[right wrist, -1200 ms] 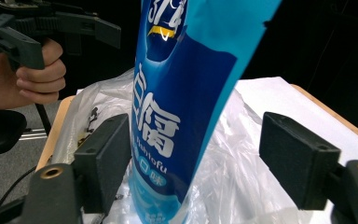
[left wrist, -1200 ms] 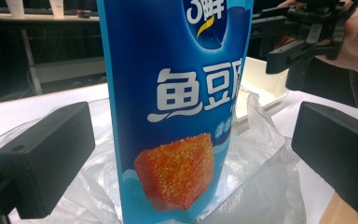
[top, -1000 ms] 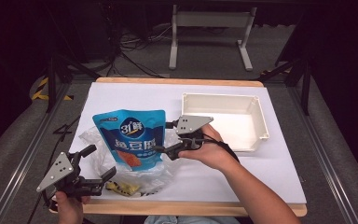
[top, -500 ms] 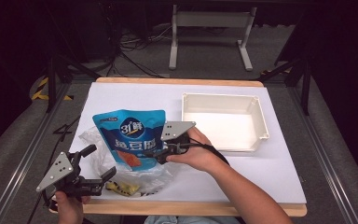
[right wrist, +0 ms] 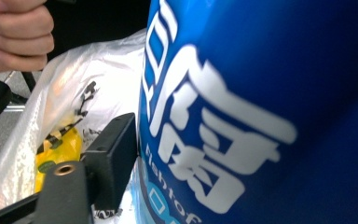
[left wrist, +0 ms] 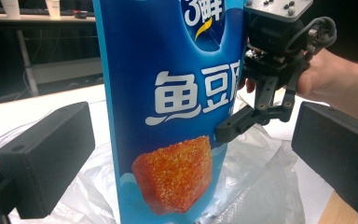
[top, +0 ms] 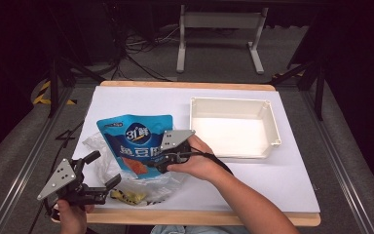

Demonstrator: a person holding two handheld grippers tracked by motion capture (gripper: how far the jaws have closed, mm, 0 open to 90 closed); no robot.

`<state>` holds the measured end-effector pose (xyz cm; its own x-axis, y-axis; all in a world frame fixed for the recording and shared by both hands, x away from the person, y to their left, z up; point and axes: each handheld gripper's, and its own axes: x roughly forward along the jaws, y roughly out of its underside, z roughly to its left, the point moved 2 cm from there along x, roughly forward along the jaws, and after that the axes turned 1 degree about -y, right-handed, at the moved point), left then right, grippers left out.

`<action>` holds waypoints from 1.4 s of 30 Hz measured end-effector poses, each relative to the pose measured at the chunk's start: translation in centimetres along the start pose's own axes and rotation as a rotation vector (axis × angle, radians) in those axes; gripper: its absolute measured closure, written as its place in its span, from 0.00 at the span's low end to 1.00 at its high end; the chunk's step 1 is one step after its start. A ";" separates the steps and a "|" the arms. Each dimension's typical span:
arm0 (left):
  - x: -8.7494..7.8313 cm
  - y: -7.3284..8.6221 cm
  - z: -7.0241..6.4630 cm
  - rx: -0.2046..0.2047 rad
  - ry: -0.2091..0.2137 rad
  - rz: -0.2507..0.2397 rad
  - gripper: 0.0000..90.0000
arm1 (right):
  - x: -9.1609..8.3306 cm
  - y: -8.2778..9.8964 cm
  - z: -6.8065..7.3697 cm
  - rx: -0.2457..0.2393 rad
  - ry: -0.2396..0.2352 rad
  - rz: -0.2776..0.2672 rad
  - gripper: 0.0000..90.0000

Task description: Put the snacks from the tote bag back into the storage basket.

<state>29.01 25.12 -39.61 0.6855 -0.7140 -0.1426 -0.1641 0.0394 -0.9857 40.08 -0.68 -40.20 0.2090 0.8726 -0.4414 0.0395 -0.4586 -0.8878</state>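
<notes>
at the left, the left gripper (top: 108,185) hangs by the table's (top: 292,175) near corner with its jaws wide open, holding nothing; in its own view the blue pouch (left wrist: 168,107) stands upright between them, well apart from either pad. the pouch (top: 135,141) sits in a clear plastic bag (top: 90,146) with yellow packets (top: 126,196) beside it. the right gripper (top: 158,165) is at the pouch's right edge and its jaws have just been closing, with that edge between them; whether the pads press yet i cannot tell. the risk, as i judge it: a thin pinch on slick film could slip, or the pouch could tip leftward, or loose bag film could get nipped with it and drag the packets. further right the white tray (top: 272,122) stands empty, well apart, with nothing blocking the way.
</notes>
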 end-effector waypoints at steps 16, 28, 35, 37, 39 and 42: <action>0.0 0.0 0.0 -0.003 -0.005 -0.004 0.00 | -0.1 -0.1 0.1 0.002 -0.006 0.029 0.56; 0.1 0.0 0.2 -0.008 0.000 -0.008 0.00 | 0.1 -0.7 0.3 -0.012 -0.002 0.048 0.63; 0.1 0.0 0.2 -0.009 0.000 -0.013 0.00 | 0.2 -1.4 0.3 -0.019 -0.003 0.050 0.63; 0.0 0.0 0.2 -0.013 0.001 -0.014 0.00 | 0.1 -1.9 0.2 -0.012 -0.004 0.040 0.63; 0.0 -0.1 0.2 -0.015 0.001 -0.016 0.00 | -0.1 -2.5 0.0 -0.015 -0.007 0.036 0.63; 0.0 -0.1 0.2 -0.015 0.002 -0.016 0.00 | -0.5 -3.4 0.0 -0.022 -0.006 0.030 0.63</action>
<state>29.14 25.30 -39.55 0.6863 -0.7161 -0.1269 -0.1637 0.0178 -0.9863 39.88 0.43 -37.01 0.2047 0.8592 -0.4689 0.0551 -0.4884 -0.8709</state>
